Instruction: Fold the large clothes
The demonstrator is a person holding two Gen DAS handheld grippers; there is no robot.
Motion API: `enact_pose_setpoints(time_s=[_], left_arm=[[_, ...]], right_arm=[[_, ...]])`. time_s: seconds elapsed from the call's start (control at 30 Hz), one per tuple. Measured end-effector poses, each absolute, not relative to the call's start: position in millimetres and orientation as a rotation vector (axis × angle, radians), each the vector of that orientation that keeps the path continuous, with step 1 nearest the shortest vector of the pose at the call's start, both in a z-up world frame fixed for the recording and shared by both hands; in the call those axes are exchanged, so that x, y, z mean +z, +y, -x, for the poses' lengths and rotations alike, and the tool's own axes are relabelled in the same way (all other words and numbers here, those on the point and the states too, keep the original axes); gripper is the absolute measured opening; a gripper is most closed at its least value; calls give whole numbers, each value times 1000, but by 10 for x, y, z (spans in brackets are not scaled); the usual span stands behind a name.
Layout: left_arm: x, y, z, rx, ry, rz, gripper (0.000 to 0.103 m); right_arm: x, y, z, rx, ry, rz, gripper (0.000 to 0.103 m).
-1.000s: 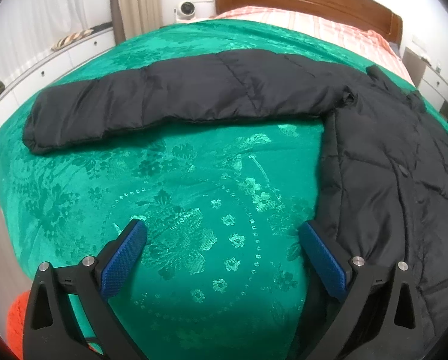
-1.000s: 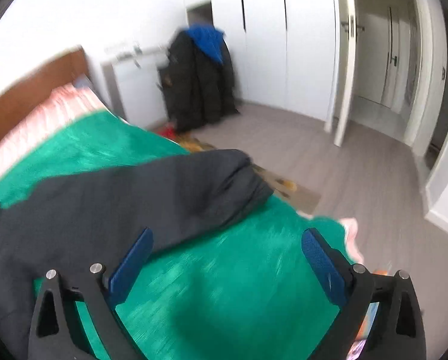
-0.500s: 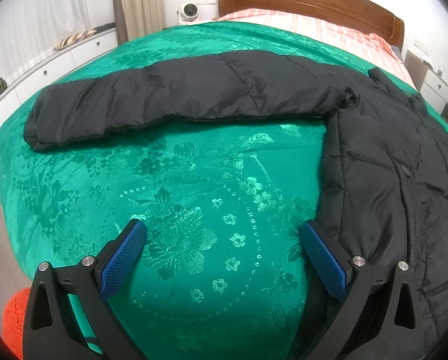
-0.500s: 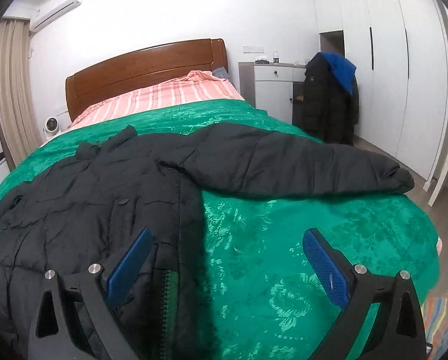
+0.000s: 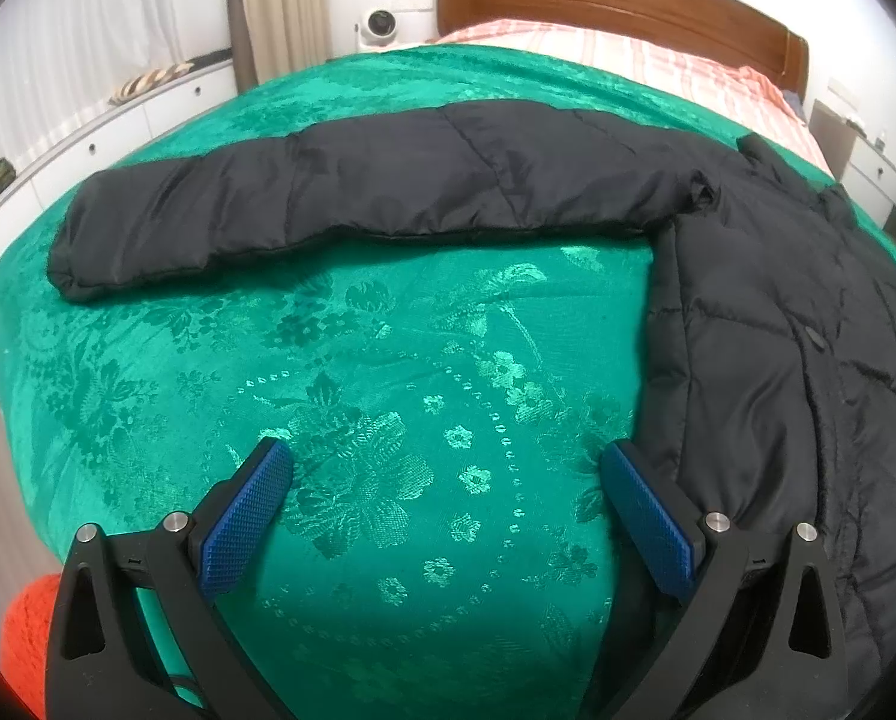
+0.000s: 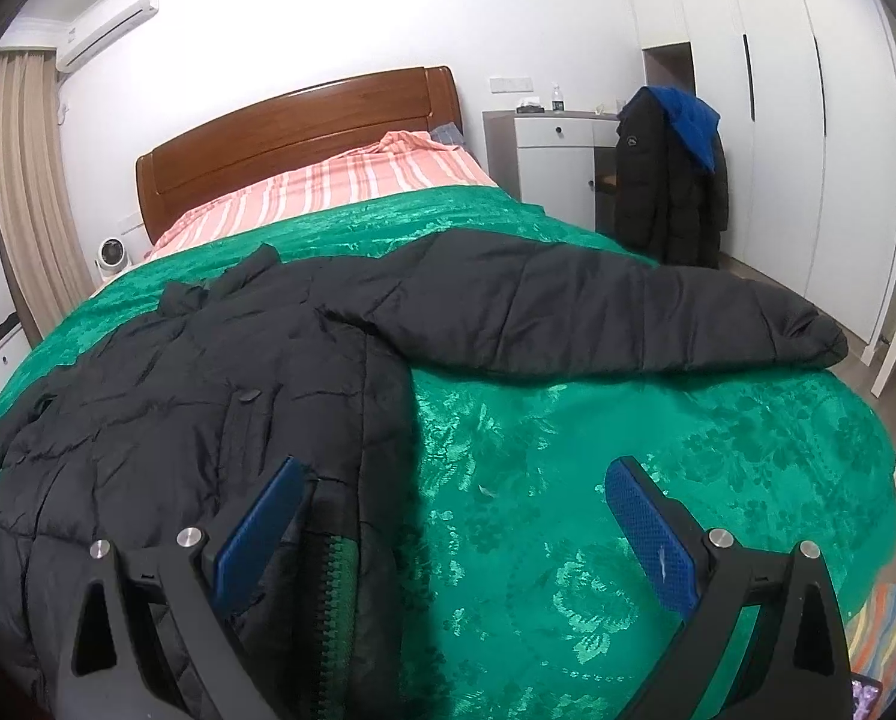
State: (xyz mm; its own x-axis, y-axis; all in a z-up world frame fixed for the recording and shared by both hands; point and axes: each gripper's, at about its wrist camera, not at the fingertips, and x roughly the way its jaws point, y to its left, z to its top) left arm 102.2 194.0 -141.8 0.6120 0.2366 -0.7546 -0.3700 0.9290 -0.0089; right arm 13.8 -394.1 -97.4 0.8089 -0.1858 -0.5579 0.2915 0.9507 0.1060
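Black padded jacket (image 5: 778, 324) lies spread flat on the green patterned bedspread (image 5: 387, 360), front up, collar toward the wooden headboard (image 6: 303, 132). Both sleeves are stretched out sideways. One sleeve (image 5: 357, 198) runs across the left wrist view, cuff near the bed's edge. The other sleeve (image 6: 616, 312) runs across the right wrist view, cuff close to the far side of the bed.

Left gripper (image 5: 448, 480): jaws spread wide, holding nothing, above bare bedspread. Its right-hand finger (image 5: 646, 525) sits just beside the jacket's side edge; contact cannot be judged.

Right gripper (image 6: 451, 483): jaws spread wide, nothing between the blue pads. Its left-hand finger (image 6: 261, 531) is over the jacket's lower body, close to the open zipper edge (image 6: 327, 588), where a green lining shows. Its other finger (image 6: 652, 531) is over bare bedspread.

Surroundings:
- pink striped bedding (image 6: 327, 186) at the head of the bed, uncovered by the bedspread
- small round white device (image 5: 378, 27) beside the headboard
- beige curtain (image 6: 27, 198) and white drawer units (image 5: 117, 126) along one side
- white cabinet (image 6: 559, 156) on the other side, with a dark coat (image 6: 670, 186) and a blue garment (image 6: 691, 120) hung in front of it
- white wardrobe doors (image 6: 808, 150) beyond
- orange item (image 5: 24, 636) low at the bed's edge, partly hidden

Nothing lies on the jacket or between the grippers and it.
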Motion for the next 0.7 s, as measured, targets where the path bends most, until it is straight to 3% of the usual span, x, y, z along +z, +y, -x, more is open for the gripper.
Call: enact_pose_setpoints(time_s=[0.57,0.7], left_arm=[[-1423,1910,-1017,362,833,162,103],[-1424,1905,-1016,363,830,160,103]], right_arm=[[-569,-3409,77,133,552,-259,100],[-838,-3251,62,249,646,-371,100]])
